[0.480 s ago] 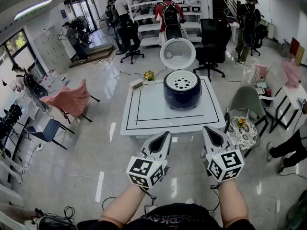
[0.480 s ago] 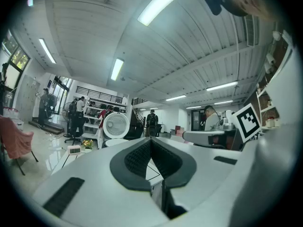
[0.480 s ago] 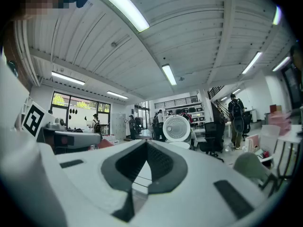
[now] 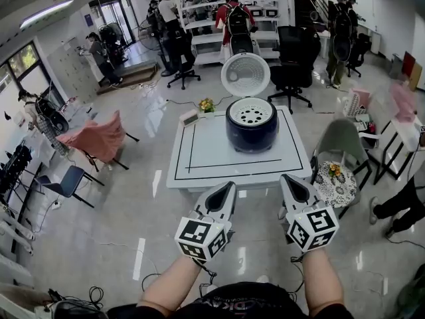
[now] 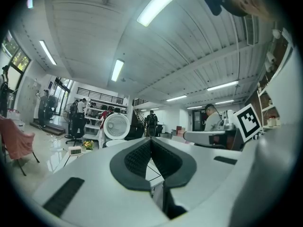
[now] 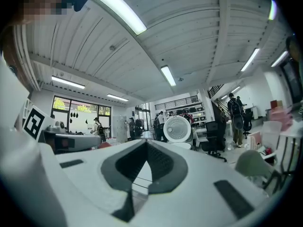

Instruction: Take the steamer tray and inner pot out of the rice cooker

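Navy rice cooker (image 4: pixel 252 135), well beyond closed jaws

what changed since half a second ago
Nothing of the task moved. The left tongs and right tongs stay shut and empty, short of the table. The rice cooker keeps its lid up, the steamer tray still inside. Only a person at the far left of the room shifted.

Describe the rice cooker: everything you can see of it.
The rice cooker is a round, dark-blue body standing upright on the white table, toward its far edge. Its lid is hinged open and stands up behind, pale inner face toward the camera. A white perforated steamer tray sits in the top. Only the table touches it.
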